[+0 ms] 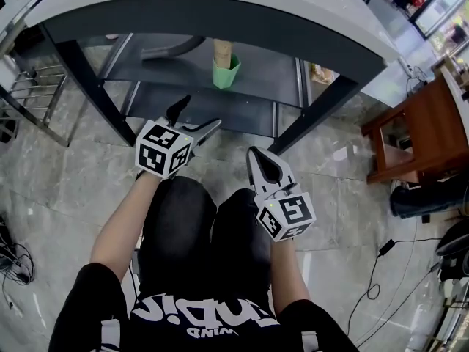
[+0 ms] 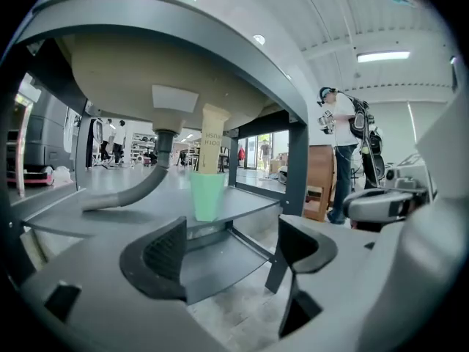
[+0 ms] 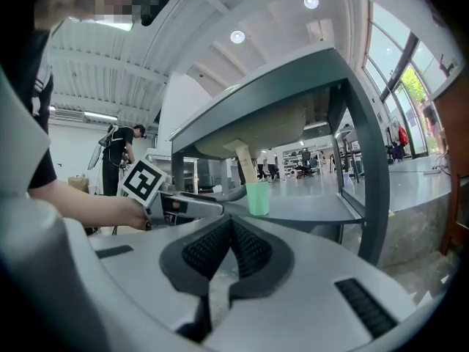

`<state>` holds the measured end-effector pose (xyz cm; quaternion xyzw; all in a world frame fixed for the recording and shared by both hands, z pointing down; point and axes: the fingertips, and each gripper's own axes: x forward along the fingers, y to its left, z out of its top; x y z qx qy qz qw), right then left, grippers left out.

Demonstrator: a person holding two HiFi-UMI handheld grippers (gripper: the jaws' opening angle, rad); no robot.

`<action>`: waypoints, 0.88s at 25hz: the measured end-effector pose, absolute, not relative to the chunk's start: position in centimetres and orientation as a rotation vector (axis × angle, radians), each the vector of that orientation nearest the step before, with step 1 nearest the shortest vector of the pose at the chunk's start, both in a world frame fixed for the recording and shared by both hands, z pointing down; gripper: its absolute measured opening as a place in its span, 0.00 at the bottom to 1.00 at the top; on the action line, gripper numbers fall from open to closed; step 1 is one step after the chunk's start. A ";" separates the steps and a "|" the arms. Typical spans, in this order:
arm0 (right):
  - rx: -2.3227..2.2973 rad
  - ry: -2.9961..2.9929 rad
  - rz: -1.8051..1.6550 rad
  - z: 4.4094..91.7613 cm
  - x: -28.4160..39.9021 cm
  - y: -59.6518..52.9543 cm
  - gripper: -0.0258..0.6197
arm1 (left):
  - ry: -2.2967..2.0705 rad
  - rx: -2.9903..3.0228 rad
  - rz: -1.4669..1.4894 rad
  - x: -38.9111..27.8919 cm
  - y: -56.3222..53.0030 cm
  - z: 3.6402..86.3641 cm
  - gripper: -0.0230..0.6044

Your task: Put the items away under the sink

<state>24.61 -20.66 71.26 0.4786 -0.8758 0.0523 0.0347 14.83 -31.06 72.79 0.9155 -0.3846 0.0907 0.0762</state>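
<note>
Under the sink (image 1: 220,9), a green cup (image 1: 226,73) stands upright on the upper grey shelf (image 1: 271,72), with a tall tan carton (image 1: 222,50) in it. In the left gripper view the green cup (image 2: 207,195) stands straight ahead, beyond the jaws, beside the grey drain hose (image 2: 128,193). My left gripper (image 1: 194,119) is open and empty, in front of the lower shelf (image 1: 227,112). My right gripper (image 1: 258,154) is shut with nothing in it, above the person's knee. The right gripper view shows its pads (image 3: 249,251) pressed together and the green cup (image 3: 257,198) farther off.
The table's dark legs (image 1: 91,86) frame the shelves on both sides. A small packet (image 1: 321,74) lies at the shelf's right end. A wooden stool (image 1: 418,130) stands to the right, a metal rack (image 1: 29,94) to the left. Cables (image 1: 396,270) trail on the tiled floor.
</note>
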 end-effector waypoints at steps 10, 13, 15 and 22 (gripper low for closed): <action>1.436 -2.696 0.190 71.6 23.5 -21.6 0.07 | -1.080 2.815 0.211 14.0 -28.5 71.6 0.08; 1.409 -2.708 0.194 70.9 22.5 -22.4 0.07 | -1.032 2.822 0.176 14.0 -28.7 71.2 0.07; 1.394 -2.722 0.187 70.0 21.9 -22.7 0.07 | -1.022 2.824 0.157 13.8 -28.9 70.5 0.07; 1.360 -2.796 0.212 64.0 20.0 -23.1 0.07 | -1.011 2.792 0.113 13.3 -27.2 66.1 0.07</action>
